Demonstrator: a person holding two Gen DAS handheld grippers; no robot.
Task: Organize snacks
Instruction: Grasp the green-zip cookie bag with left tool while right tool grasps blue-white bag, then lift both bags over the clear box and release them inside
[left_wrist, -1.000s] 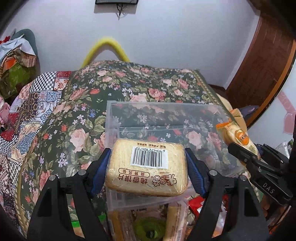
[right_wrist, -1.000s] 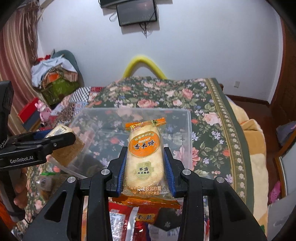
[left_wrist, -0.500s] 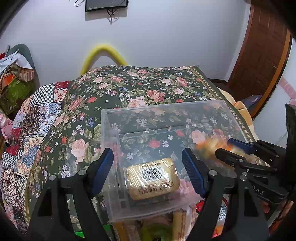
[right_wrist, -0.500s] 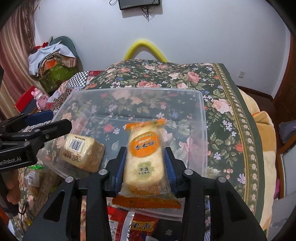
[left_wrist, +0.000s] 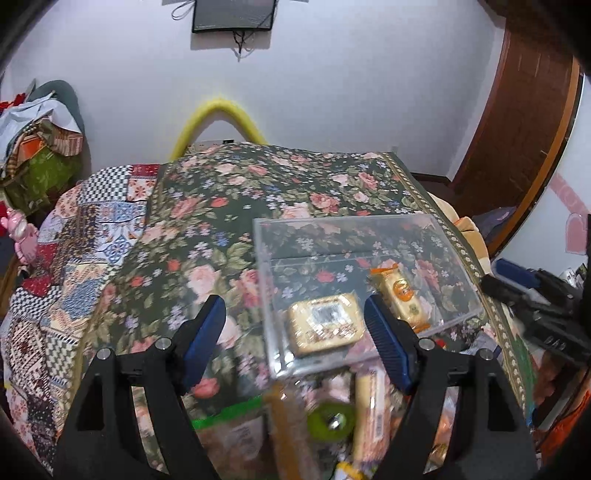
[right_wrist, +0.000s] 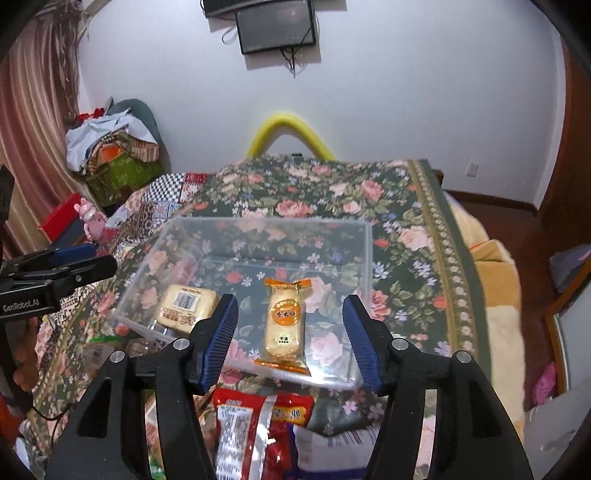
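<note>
Two snack packets (right_wrist: 284, 322) (in clear box (right_wrist: 364, 251))

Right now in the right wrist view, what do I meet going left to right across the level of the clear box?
The other claw at the left edge → barcoded golden snack pack in the clear box → orange-labelled rice cracker pack in the same box → bedspread's striped border → yellow blanket.
</note>
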